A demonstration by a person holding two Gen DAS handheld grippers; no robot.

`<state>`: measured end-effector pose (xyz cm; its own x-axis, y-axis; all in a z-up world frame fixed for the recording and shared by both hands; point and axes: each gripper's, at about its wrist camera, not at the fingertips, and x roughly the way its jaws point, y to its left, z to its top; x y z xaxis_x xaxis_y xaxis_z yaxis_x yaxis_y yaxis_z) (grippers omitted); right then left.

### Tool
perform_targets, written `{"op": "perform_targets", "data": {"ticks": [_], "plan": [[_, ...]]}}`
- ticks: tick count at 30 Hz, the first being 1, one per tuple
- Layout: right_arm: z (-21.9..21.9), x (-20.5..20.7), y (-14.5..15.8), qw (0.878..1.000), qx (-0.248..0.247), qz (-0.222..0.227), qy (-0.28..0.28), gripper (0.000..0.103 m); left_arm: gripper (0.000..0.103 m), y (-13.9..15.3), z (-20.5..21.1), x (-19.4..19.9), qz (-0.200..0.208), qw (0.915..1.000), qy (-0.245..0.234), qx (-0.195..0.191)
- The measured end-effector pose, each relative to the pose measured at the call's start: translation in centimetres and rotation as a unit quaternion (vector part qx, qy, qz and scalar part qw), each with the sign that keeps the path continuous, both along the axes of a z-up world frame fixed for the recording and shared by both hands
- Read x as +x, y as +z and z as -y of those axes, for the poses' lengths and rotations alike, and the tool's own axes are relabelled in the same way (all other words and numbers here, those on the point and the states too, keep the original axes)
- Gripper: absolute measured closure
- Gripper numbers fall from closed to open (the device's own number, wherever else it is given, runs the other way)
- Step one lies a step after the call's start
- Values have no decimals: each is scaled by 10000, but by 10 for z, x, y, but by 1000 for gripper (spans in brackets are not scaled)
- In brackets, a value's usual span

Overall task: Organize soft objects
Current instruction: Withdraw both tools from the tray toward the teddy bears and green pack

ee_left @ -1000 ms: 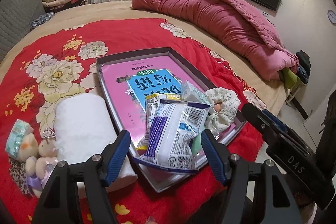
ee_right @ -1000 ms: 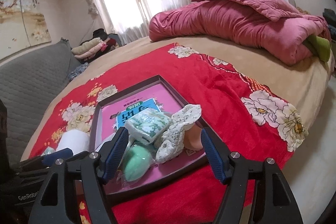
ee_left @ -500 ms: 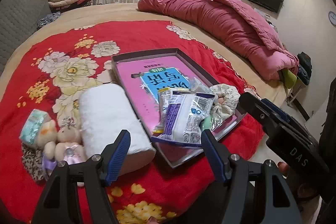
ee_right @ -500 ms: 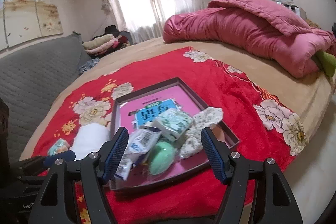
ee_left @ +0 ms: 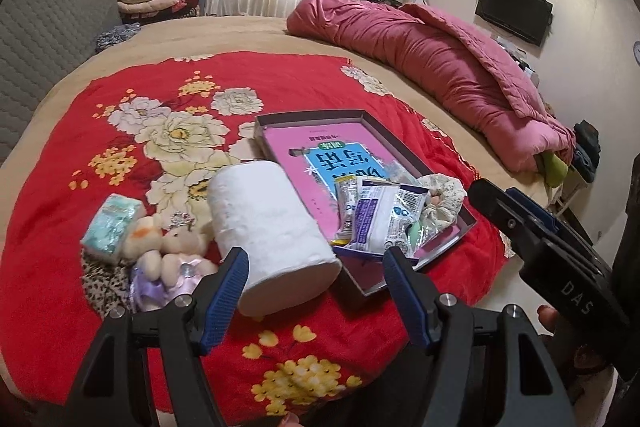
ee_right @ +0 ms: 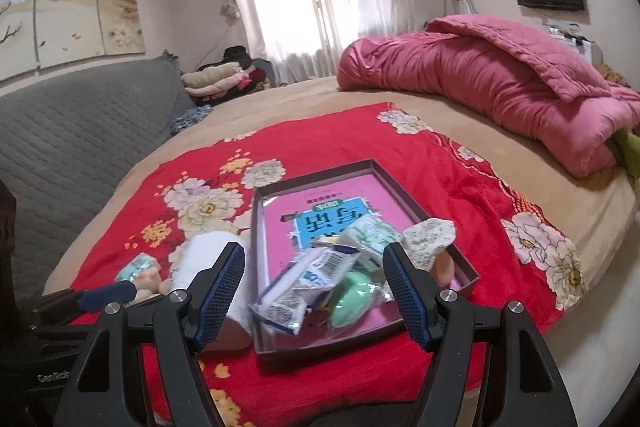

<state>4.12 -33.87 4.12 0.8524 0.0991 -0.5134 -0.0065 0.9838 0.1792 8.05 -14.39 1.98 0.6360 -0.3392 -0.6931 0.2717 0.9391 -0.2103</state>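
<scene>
While gaping, left gripper above paper roll.

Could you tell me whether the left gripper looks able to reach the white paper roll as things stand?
Probably yes: the left gripper is open and the white paper roll lies just ahead of its fingers on the red blanket, nothing between them.

green sponge: mostly hidden under snack packets | right claw: cut off by frame edge | tray print: blurred
</scene>
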Motion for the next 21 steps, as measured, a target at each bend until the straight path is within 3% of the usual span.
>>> {"op": "perform_targets", "data": {"ticks": [21], "plan": [[-56,-20,21,9966,-355,211,710,30,34,6,-54,-22,49,9990,420,-158]]}}
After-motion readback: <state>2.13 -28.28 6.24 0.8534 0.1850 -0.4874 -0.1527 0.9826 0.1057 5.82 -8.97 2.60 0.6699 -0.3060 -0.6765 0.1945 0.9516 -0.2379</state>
